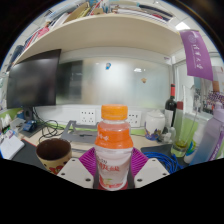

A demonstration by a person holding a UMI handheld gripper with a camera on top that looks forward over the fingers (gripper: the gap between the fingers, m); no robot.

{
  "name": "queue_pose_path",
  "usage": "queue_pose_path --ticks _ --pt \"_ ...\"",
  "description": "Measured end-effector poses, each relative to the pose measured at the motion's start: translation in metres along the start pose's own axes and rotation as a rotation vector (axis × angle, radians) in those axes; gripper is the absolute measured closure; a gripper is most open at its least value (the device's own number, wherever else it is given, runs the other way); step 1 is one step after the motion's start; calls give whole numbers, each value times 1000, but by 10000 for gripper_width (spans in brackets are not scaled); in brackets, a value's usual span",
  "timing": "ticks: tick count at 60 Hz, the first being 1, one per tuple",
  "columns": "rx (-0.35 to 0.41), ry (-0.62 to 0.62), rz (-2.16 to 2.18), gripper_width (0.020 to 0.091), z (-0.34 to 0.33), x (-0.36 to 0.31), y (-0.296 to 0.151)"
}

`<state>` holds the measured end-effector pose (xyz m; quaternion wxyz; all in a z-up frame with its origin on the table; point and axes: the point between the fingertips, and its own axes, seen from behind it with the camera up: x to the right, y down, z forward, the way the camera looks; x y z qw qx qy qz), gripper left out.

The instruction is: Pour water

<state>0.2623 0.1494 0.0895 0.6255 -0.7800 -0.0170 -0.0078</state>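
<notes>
Tool (112,172) with pale grey fingers (72,172) and magenta inner pads (88,160).

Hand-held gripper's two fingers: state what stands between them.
In the gripper view, an orange-capped bottle stands between the hand-held gripper's fingers, both pink pads against its sides.

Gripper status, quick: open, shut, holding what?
Gripper: shut on the bottle, a finger at each side; orange cap up.
</notes>
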Motion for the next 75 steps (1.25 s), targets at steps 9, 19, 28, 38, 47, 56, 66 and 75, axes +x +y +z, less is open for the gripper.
queue_pose_path --ticks 9,19,28,38,47,56,66,75 --pt "-16 12 22 567 -6 2 1" --pt "-58 9 -30 371 -19 -1 5" --pt "-128 36 14 322 -62 -4 14" --pt "-217 89 65 285 -125 -12 9" --pt "-219 142 80 280 -163 -15 -29" --pt "-191 184 59 279 -183 -14 -64" --pt "-163 187 59 281 -195 -21 -81" --pt "-155 199 48 280 -195 -21 -84"
